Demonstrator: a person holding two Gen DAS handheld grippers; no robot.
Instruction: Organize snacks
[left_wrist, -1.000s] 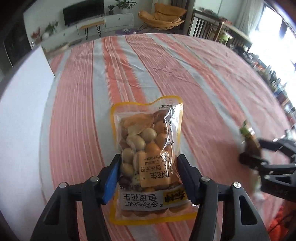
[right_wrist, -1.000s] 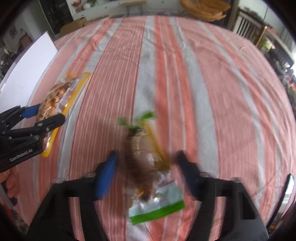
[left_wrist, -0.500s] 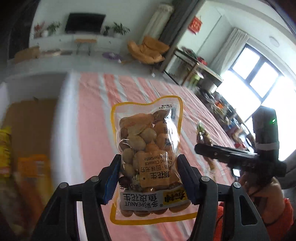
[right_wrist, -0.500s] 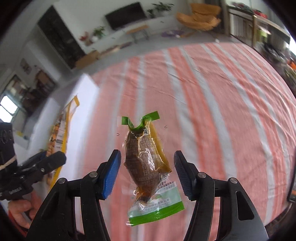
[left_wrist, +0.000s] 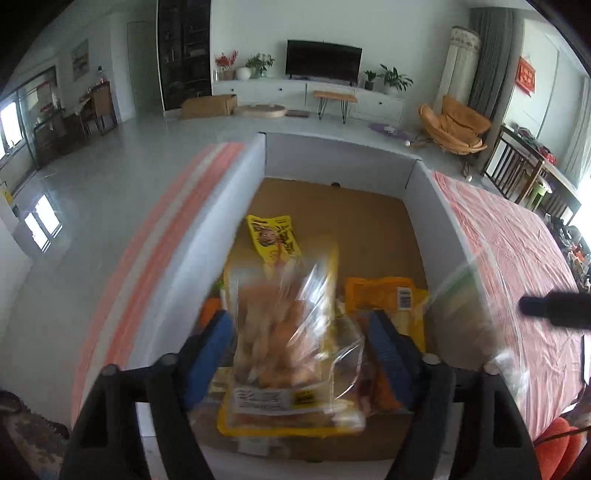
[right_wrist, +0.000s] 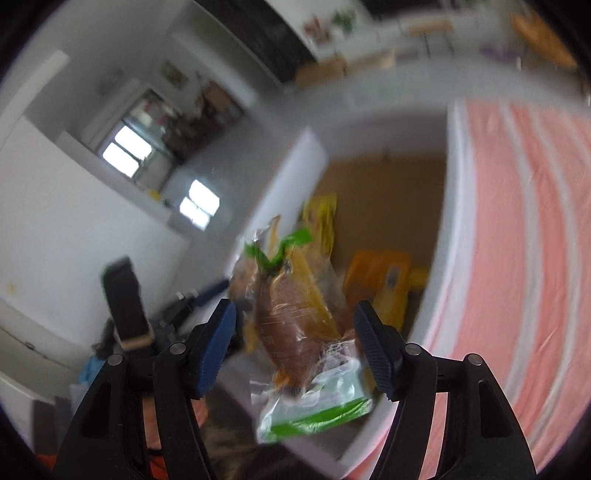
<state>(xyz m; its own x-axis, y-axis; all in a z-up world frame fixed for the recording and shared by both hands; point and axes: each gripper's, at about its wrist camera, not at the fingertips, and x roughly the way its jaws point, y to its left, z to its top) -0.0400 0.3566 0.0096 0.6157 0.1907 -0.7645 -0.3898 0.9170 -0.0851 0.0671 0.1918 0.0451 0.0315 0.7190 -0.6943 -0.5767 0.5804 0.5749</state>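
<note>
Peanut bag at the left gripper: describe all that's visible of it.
The peanut bag is a clear plastic pouch with a yellow border and a white label strip near its bottom edge, filled with tan and orange nuts. It is motion-blurred, tilted, label end toward the camera, over the white-walled cardboard box. It sits between the left gripper fingers, whose jaws have just been opening; both blue pads stand clear of it, so it looks released.

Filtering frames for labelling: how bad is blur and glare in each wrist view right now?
Left wrist: room and white box sharp, peanut bag between the fingers smeared, window glare at right. Right wrist: whole frame motion-blurred, including striped cloth and green-edged snack pack; bright windows at left.
</note>
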